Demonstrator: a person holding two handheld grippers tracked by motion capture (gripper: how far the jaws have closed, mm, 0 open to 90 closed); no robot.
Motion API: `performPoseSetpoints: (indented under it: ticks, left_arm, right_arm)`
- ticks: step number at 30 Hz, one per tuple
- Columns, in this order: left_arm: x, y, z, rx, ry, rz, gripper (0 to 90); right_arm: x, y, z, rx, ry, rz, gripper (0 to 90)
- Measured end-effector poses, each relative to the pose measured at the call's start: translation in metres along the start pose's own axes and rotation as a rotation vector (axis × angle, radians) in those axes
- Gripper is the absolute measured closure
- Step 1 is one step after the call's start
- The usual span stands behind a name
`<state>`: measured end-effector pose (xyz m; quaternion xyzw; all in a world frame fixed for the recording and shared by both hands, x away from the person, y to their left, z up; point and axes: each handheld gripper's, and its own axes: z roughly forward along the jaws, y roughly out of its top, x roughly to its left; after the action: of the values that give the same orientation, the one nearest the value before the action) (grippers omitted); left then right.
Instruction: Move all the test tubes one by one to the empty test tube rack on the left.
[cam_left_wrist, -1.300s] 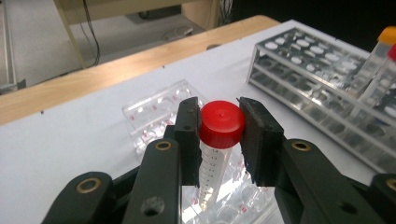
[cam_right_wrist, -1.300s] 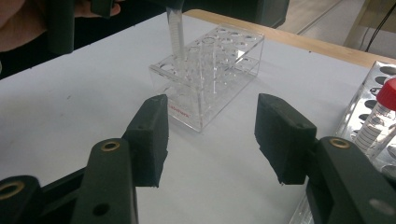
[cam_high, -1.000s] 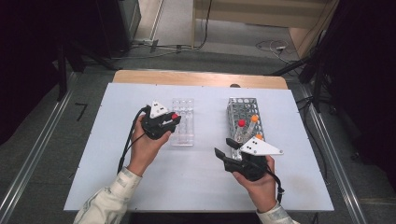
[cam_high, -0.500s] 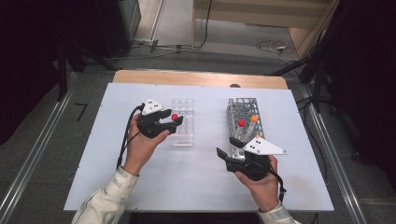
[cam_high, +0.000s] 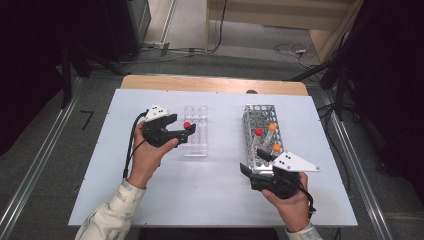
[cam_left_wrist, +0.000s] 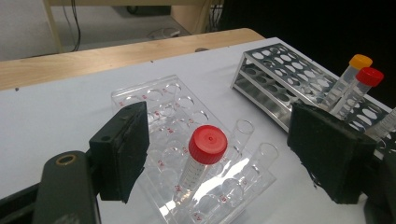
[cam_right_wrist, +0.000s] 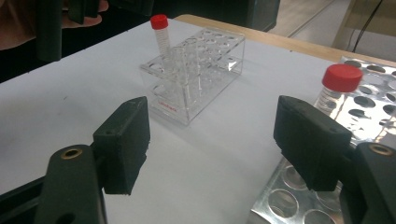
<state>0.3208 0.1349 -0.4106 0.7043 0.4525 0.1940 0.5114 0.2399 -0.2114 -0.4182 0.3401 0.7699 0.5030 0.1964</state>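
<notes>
Two hand-held grippers at a white table (cam_high: 150, 200) with two tube racks.

Nearest us, the right gripper (cam_high: 256, 170) sits at the near end of the metal rack (cam_high: 252, 120), its jaws just opened wide with nothing between them. Farther off, we see the left gripper (cam_high: 186, 132), jaws likewise just opened wide, flanking but not touching the red-capped tube (cam_left_wrist: 201, 158), which stands tilted in the clear plastic rack (cam_high: 196, 150). Beyond, the metal rack holds one red-capped tube (cam_high: 258, 133) and two orange-capped tubes (cam_high: 272, 128).

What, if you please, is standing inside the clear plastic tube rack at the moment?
One red-capped tube stands in a hole of the clear rack; the other visible holes look empty. Holes behind the left tongs are covered in the high view.
</notes>
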Motion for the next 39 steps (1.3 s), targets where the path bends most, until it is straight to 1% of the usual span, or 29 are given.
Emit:
performPoseSetpoints:
  ticks: [5, 7, 10, 12, 14, 16, 19, 21, 24, 29, 31, 34, 35, 37, 39]
  left_arm:
    - [0.001, 0.0, -0.001, -0.001, 0.005, -0.001, 21.9]
    - [0.002, 0.0, -0.001, -0.004, 0.008, -0.004, 21.9]
    - [0.002, 0.0, -0.001, -0.005, 0.019, -0.003, 22.1]
    - [0.002, 0.0, -0.001, -0.006, 0.02, -0.001, 22.1]
    - [0.001, 0.0, -0.001, -0.005, 0.019, -0.001, 22.1]
    - [0.001, 0.0, -0.001, -0.006, 0.021, 0.0, 22.1]
    - [0.001, 0.0, -0.001, -0.006, 0.02, 0.0, 22.0]
    - [0.001, 0.0, -0.001, -0.006, 0.019, 0.0, 22.0]
    - [0.001, 0.0, -0.001, -0.008, 0.018, -0.001, 21.8]
    - [0.0, 0.0, -0.001, -0.01, 0.013, -0.002, 21.0]
    - [0.0, 0.0, -0.001, -0.011, 0.01, -0.002, 20.8]
    - [0.0, 0.0, -0.001, -0.01, 0.005, -0.003, 20.3]
    - [-0.001, 0.0, -0.001, -0.009, 0.0, -0.005, 20.3]
    - [-0.001, 0.0, -0.001, -0.011, -0.005, -0.009, 20.0]
    - [-0.001, 0.0, -0.001, -0.013, -0.008, -0.009, 20.0]
  right_arm:
    - [-0.006, -0.004, -0.01, -0.003, -0.023, 0.012, 26.2]
    - [-0.009, -0.006, -0.015, -0.006, -0.042, 0.015, 26.7]
    - [-0.014, -0.01, -0.019, 0.001, -0.084, 0.004, 27.5]
    - [-0.019, -0.012, -0.022, 0.005, -0.097, 0.014, 27.7]
    - [-0.023, -0.014, -0.024, 0.008, -0.126, 0.018, 29.0]
    - [-0.028, -0.016, -0.025, 0.01, -0.141, 0.024, 29.4]
    - [-0.037, -0.02, -0.025, 0.016, -0.17, 0.046, 30.7]
    - [-0.044, -0.023, -0.024, 0.022, -0.194, 0.055, 31.7]
    - [-0.053, -0.029, -0.02, 0.027, -0.213, 0.071, 35.0]
    - [-0.065, -0.037, -0.007, 0.047, -0.22, 0.092, 45.7]
    - [-0.066, -0.037, -0.005, 0.052, -0.225, 0.081, 50.4]
    - [-0.067, -0.038, -0.003, 0.055, -0.222, 0.082, 56.6]
    - [-0.067, -0.038, -0.002, 0.056, -0.22, 0.076, 57.8]
    - [-0.068, -0.038, -0.001, 0.06, -0.221, 0.079, 60.9]
    - [-0.069, -0.039, 0.0, 0.065, -0.219, 0.08, 62.1]
